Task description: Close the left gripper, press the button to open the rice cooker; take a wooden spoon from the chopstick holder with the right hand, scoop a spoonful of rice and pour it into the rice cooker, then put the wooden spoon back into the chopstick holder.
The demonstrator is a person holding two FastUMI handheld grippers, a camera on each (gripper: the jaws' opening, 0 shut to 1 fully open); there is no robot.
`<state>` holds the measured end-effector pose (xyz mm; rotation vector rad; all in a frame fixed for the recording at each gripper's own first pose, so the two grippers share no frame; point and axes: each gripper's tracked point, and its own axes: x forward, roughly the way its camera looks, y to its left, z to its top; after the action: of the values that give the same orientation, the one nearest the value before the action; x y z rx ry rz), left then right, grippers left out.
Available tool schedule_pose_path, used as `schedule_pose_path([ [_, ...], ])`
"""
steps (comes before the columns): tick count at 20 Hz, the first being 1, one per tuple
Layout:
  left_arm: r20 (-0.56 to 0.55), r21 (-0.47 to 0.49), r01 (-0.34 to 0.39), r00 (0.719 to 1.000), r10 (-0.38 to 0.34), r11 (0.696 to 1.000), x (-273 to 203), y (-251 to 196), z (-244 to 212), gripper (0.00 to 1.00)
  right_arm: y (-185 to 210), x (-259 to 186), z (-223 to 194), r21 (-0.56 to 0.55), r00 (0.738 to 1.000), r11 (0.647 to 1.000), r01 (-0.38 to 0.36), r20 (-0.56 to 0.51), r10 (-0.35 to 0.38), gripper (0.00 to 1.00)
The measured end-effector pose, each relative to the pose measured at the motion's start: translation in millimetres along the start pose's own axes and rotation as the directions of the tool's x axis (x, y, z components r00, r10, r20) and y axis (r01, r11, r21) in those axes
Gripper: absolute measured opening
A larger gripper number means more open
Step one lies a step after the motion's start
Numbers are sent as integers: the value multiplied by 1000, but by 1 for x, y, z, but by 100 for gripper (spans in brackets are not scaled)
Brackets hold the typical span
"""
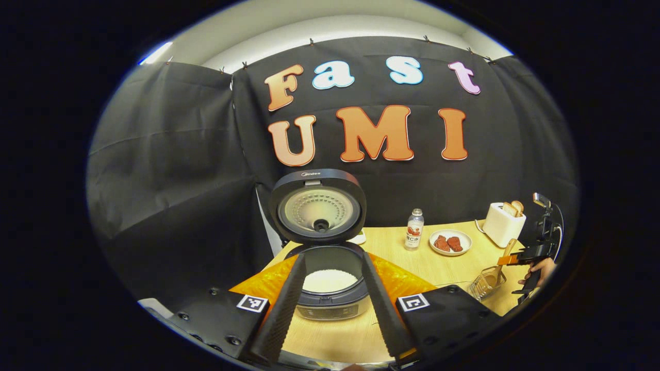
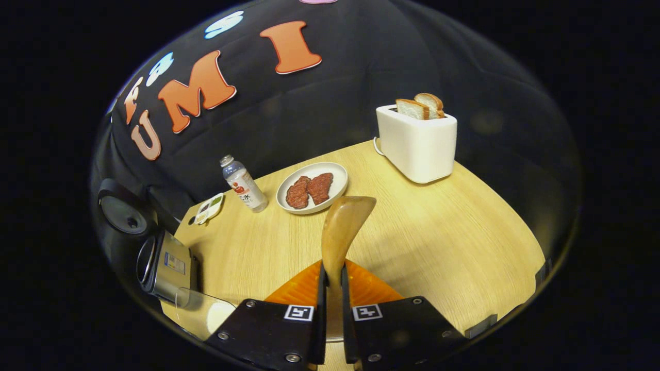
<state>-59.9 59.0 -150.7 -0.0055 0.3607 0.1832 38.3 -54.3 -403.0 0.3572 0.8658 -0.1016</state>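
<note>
The rice cooker point(image 1: 330, 299) stands straight ahead with its lid point(image 1: 318, 208) raised and white rice in the pot. My left gripper point(image 1: 332, 257) is open, one finger on each side of the pot and touching nothing. In the right gripper view my right gripper point(image 2: 331, 268) is shut on the handle of the wooden spoon point(image 2: 343, 226), whose broad end points forward over the table. In the left gripper view the right gripper point(image 1: 531, 257) and a hand hold the wooden spoon point(image 1: 508, 248) at the wire chopstick holder point(image 1: 484, 283); whether its lower end is inside is unclear.
On the wooden table point(image 2: 438, 242) stand a white toaster point(image 2: 417, 139) with bread slices, a plate of meat point(image 2: 312, 188) and a small bottle point(image 2: 243, 184). A clear container of rice point(image 2: 206, 312) sits beside the rice cooker point(image 2: 165, 265) at the left.
</note>
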Motion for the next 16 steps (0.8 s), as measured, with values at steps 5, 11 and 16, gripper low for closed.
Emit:
schedule_pose_path([
  [5, -7, -6, 20, 1000, -20, 1000, 5, 15, -5, 73, 10, -18, 1, 35, 999, 999, 29, 24, -30, 12],
  [11, -12, -6, 61, 998, -61, 998, 15, 26, -12, 73, 22, -43, 6, 11, 995, 999, 52, 87, -53, 12],
  [16, -17, -39, 89, 996, -90, 995, 22, 35, -15, 77, 27, -63, 22, 33, 984, 995, 91, 151, -95, 8],
])
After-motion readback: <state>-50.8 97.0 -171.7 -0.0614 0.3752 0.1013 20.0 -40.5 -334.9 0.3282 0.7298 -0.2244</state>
